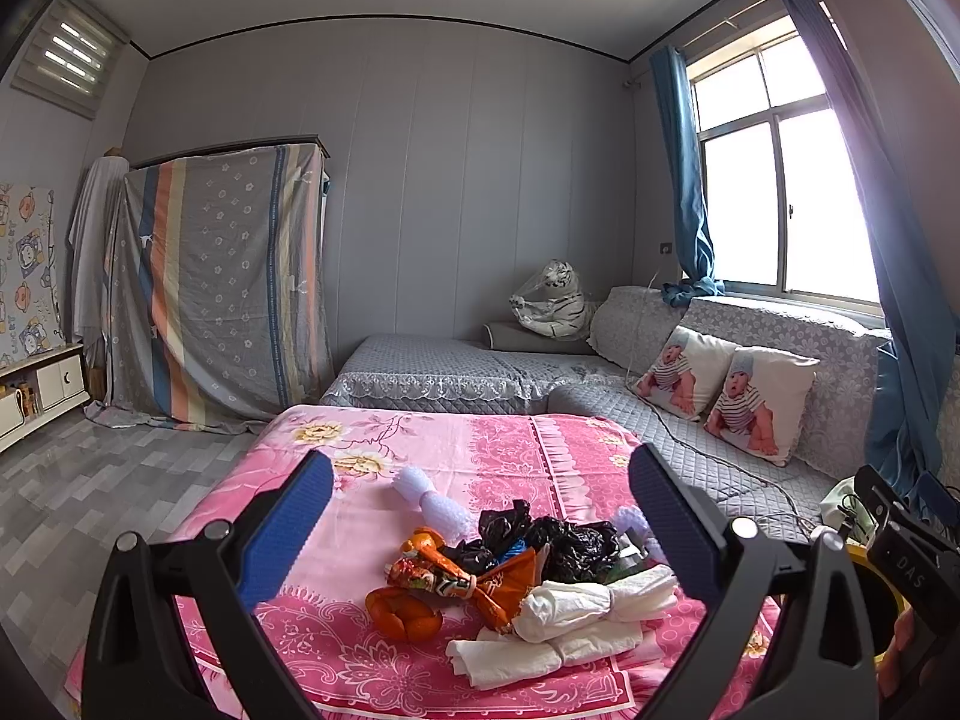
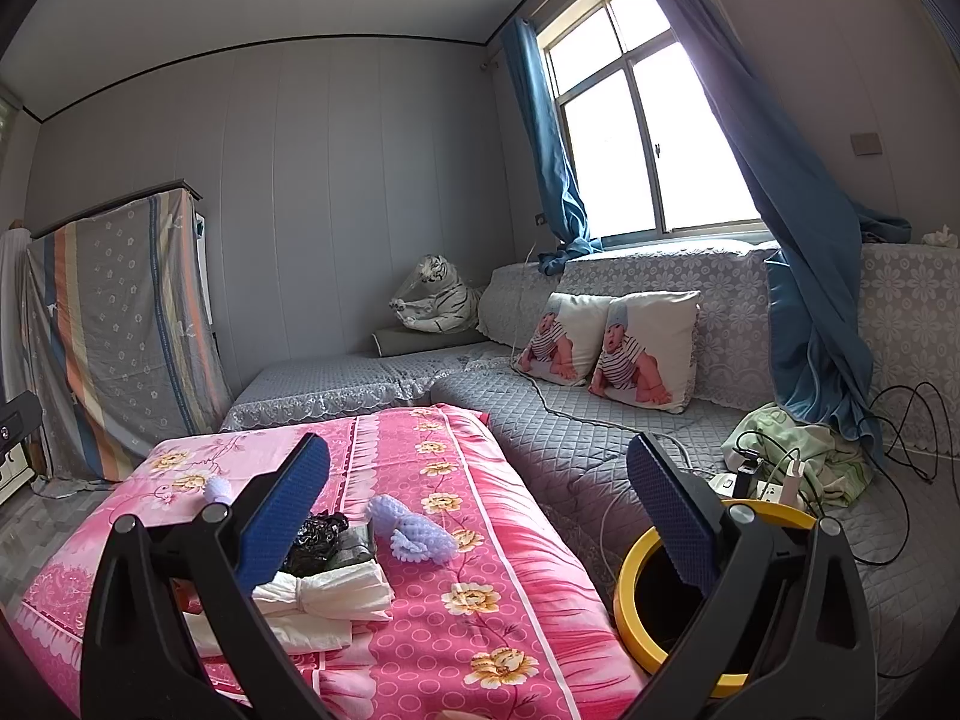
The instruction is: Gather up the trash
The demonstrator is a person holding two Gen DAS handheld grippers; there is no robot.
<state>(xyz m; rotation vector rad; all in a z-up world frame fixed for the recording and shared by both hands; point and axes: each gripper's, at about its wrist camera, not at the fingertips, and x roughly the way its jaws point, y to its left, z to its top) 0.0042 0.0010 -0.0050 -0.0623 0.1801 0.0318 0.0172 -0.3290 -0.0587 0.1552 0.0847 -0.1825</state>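
Observation:
A heap of trash lies on the pink flowered cloth (image 1: 468, 444): twisted white tissue (image 1: 576, 606), an orange wrapper (image 1: 468, 582), orange peel (image 1: 402, 612), crumpled black plastic (image 1: 558, 540) and white foam netting (image 1: 432, 501). My left gripper (image 1: 480, 525) is open above the heap, empty. My right gripper (image 2: 477, 507) is open and empty over the cloth's right part; the tissue (image 2: 324, 594), black plastic (image 2: 315, 534) and lilac foam netting (image 2: 414, 531) lie at its left. A yellow-rimmed bin (image 2: 636, 546) stands right of the table.
A grey quilted sofa (image 2: 576, 438) wraps around the table's far and right sides, with two baby-print pillows (image 2: 642, 348) and a plush tiger (image 2: 438, 300). Cables and a power strip (image 2: 756, 480) lie on the sofa by the bin. A draped cabinet (image 1: 222, 282) stands left.

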